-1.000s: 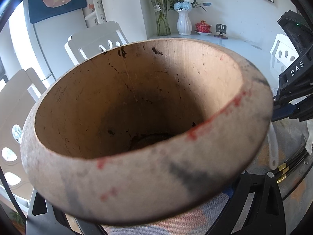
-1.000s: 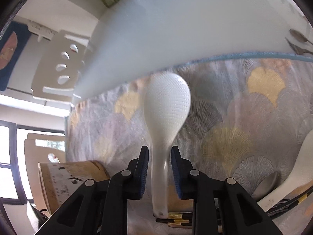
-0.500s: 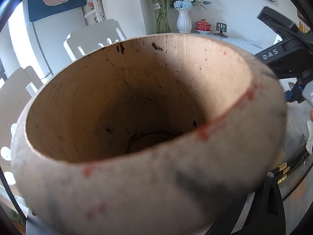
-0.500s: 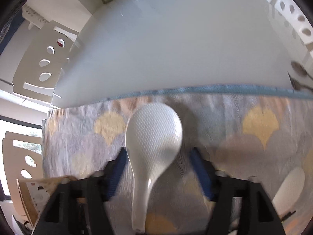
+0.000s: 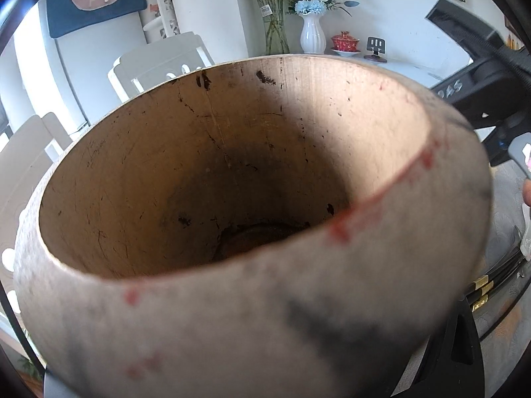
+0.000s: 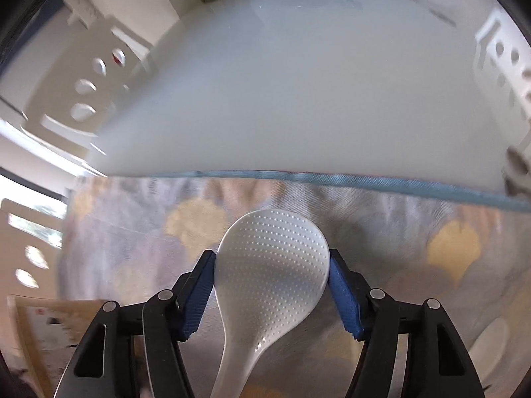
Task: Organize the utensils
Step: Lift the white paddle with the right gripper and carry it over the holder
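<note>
A white dotted rice paddle (image 6: 265, 301) lies on the patterned placemat (image 6: 431, 219), head away from me. My right gripper (image 6: 271, 260) straddles the wide head. Its jaws have just been closing, and both blue pads (image 6: 343, 298) touch the head's edges. A large worn wooden utensil holder (image 5: 232, 172) fills the left wrist view, mouth tilted toward the camera, nothing visible inside. My left gripper (image 5: 255, 364) sits around its lower wall and appears shut on it, with most of its fingers (image 5: 458, 348) hidden. The holder's side (image 6: 43, 331) also shows at the right wrist view's lower left.
Black chopsticks with gold bands (image 5: 481, 292) lie right of the holder, and a white spoon (image 6: 488, 341) lies on the mat. A metal utensil (image 6: 517, 165) rests off the mat on the white table (image 6: 298, 83). Vases (image 5: 312, 36) stand at the far end; white chairs (image 5: 159, 66) surround the table.
The right gripper let go of the paddle's handle, opened wide, moved forward to the head and closed on its edges. The holder in the left view barely shifted.
</note>
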A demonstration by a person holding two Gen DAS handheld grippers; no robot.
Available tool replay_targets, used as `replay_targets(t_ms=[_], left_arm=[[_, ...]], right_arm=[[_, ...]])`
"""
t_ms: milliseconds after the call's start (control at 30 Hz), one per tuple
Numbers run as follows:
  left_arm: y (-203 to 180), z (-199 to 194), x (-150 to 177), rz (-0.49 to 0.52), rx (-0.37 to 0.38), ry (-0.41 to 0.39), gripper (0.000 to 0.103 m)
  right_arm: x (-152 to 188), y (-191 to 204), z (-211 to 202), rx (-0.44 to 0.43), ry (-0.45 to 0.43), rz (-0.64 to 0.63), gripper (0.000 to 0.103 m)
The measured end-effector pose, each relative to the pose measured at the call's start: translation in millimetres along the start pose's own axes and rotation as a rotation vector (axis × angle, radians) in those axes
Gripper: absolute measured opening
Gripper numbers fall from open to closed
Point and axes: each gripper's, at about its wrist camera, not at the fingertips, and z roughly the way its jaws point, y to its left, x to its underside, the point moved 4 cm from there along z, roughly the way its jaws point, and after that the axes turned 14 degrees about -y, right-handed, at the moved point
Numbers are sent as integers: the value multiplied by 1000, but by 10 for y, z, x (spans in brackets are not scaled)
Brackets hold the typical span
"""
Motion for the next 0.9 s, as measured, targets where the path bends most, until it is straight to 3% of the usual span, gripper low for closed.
replay_targets(t_ms=[167, 533, 900], left_arm=[[0, 2, -1, 0, 0, 0, 99], [4, 2, 1, -1, 1, 0, 99], [11, 3, 2, 1, 1, -1, 99]], right_arm=[[45, 80, -107, -80, 5, 55, 64], [10, 402, -474, -130, -46, -74, 64], [-278, 573, -1124, -129, -246, -131, 64]])
